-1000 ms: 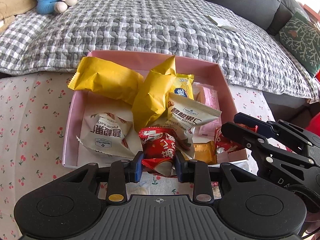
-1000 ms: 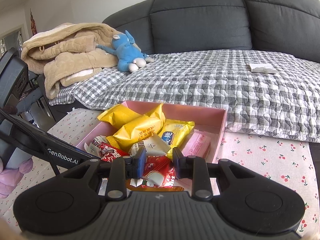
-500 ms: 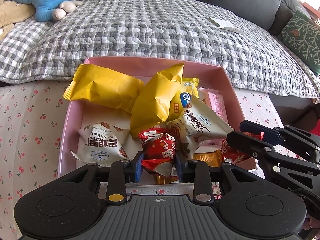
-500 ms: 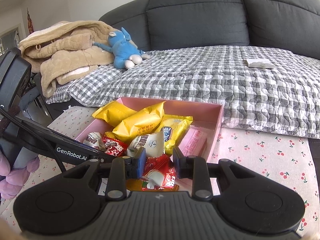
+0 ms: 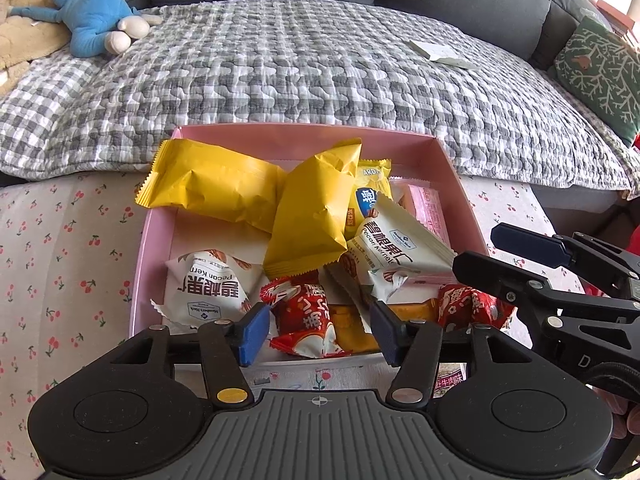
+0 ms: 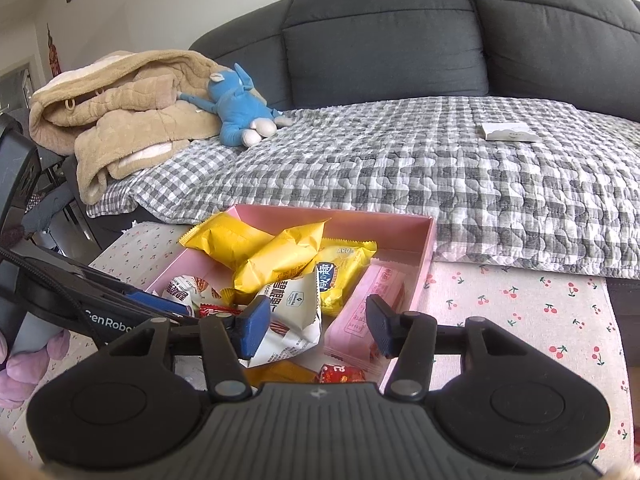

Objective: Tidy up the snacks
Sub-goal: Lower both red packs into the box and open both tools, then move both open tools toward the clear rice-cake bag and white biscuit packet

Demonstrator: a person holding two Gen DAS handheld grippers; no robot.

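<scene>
1. Left tongs (image 5: 316, 330): jaws opening, blue pads apart; red packet (image 5: 306, 320) lying between the pads, not pressed, resting at the near edge of the pink box (image 5: 460, 188).
2. Right tongs (image 6: 316, 326): jaws opening, pads clear of everything; white pecan packet (image 6: 294, 320) just behind the left pad, pink packet (image 6: 366, 312) just inside the right pad, neither gripped.
3. Below the right tongs, partly hidden by the body: second red packet (image 6: 342, 374) and an orange packet (image 6: 280, 372) on the box floor.
4. Seen from the left tongs, right tongs entering from the right side, second red packet (image 5: 472, 306) under their black fingers.
5. Just ahead of the left tongs: another white pecan packet (image 5: 208, 290) to the left, upside down to this view; orange packet (image 5: 408, 308) ahead of the right pad.
6. Farther ahead in the box: two plain yellow packets (image 5: 308, 216), one lying across the left wall, one tilted upright in the middle; printed yellow packet (image 5: 370, 200) behind them.
7. Box standing on a bench with a cherry-print cloth (image 5: 60, 256), its far wall close to the sofa.
8. Beyond the box: grey checked blanket (image 5: 304, 68) over the sofa, blue plush toy (image 5: 96, 16) far left, white card (image 5: 440, 52) far right.
9. Beside the toy in the right view: folded tan coat (image 6: 120, 112).
</scene>
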